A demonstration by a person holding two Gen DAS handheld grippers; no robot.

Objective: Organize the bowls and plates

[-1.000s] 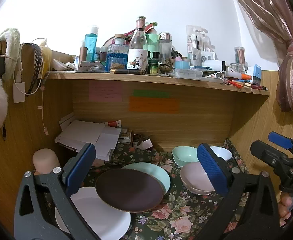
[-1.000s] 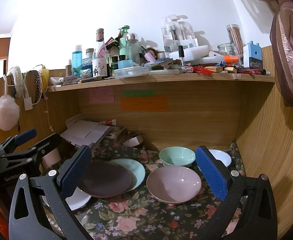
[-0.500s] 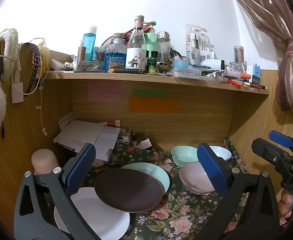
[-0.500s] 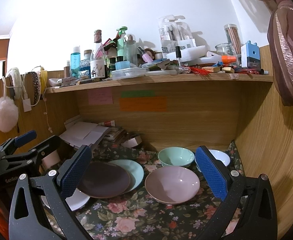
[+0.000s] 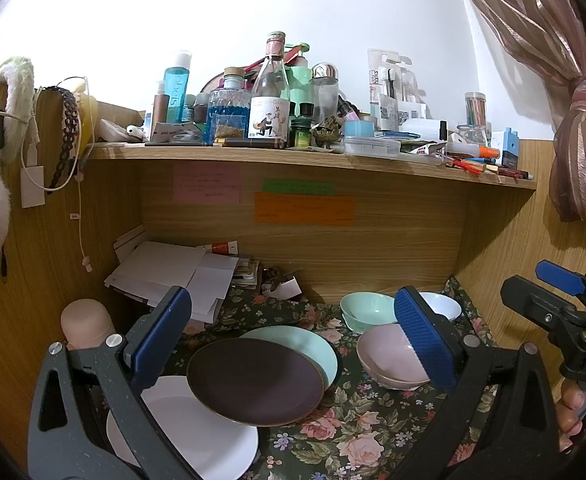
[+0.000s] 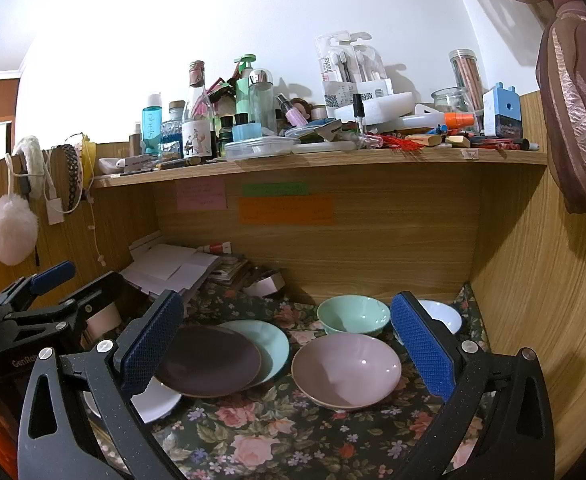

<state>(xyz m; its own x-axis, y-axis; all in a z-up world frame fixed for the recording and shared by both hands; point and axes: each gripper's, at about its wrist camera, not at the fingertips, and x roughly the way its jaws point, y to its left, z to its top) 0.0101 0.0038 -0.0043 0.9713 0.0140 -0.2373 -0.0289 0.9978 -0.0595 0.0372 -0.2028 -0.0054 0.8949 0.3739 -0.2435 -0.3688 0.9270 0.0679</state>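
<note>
On the floral cloth lie three overlapping plates: a dark brown plate (image 5: 257,380) (image 6: 209,360) over a mint plate (image 5: 309,340) (image 6: 273,340) and a white plate (image 5: 189,432) (image 6: 155,400). To their right stand a pink bowl (image 5: 389,356) (image 6: 347,368), a mint bowl (image 5: 363,310) (image 6: 353,314) and a white bowl (image 5: 443,306) (image 6: 443,314). My left gripper (image 5: 293,340) hovers open in front of the plates. My right gripper (image 6: 285,344) hangs open before the pink bowl. Neither holds anything.
A wooden shelf (image 5: 293,158) packed with bottles and jars runs overhead. Loose papers (image 5: 173,272) pile at the back left, beside a beige rounded object (image 5: 87,322). Wooden walls close in the nook on both sides. A curtain (image 5: 581,160) hangs at right.
Both views have shifted only slightly; the plates and bowls have stayed where they were, and both grippers remain open.
</note>
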